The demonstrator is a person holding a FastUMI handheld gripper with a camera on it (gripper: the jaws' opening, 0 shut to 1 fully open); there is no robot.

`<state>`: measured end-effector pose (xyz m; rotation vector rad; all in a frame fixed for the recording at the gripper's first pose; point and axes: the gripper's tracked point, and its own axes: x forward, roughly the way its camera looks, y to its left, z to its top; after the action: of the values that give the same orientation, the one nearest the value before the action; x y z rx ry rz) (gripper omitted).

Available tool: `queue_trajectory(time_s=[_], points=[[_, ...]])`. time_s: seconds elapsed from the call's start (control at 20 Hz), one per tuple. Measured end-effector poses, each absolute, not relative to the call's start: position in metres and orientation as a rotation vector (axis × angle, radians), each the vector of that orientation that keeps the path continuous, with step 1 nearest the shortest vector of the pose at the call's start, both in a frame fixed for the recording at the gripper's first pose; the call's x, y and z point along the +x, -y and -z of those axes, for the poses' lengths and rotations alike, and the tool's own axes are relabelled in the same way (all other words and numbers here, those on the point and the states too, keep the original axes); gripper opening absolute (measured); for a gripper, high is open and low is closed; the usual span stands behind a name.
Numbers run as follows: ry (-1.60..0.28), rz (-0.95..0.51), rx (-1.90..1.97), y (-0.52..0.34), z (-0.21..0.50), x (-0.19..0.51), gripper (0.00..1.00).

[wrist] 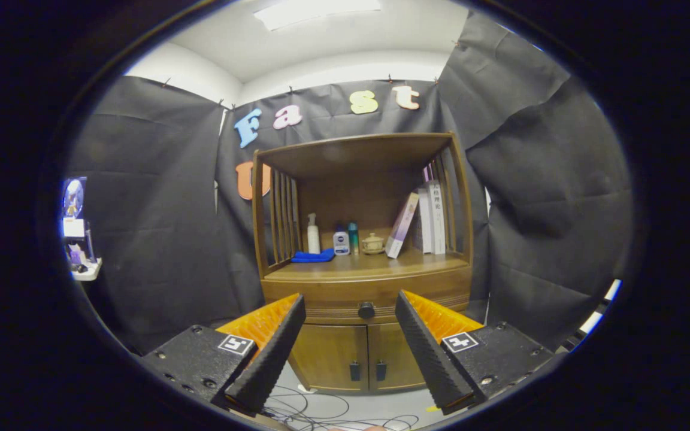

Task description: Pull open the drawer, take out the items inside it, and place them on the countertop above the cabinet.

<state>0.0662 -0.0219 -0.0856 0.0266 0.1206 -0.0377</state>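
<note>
A brown wooden cabinet (364, 281) stands ahead against the black cloth wall. Its drawer (333, 297) is closed, with a dark round knob (366, 310) at its middle. The countertop (369, 265) lies just above the drawer, under an open shelf bay. My gripper (350, 305) is open, well short of the cabinet, and the knob shows in the gap between the two fingers. Nothing is held. The drawer's contents are hidden.
On the countertop sit a blue cloth (313, 257), a white pump bottle (312, 234), two small bottles (341, 242), a small lidded pot (372, 243) and several books (429, 218). Two lower doors (357, 356) stay closed. Cables (315, 410) lie on the floor.
</note>
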Motion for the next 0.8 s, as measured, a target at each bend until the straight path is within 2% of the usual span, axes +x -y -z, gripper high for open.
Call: queue_trajectory(time_s=[0.5, 0.8], points=[[-0.223, 0.054, -0.023, 0.041, 0.159, 0.185, 0.99], [-0.266, 0.068, -0.090, 0.051, 0.202, 0.260, 0.91]])
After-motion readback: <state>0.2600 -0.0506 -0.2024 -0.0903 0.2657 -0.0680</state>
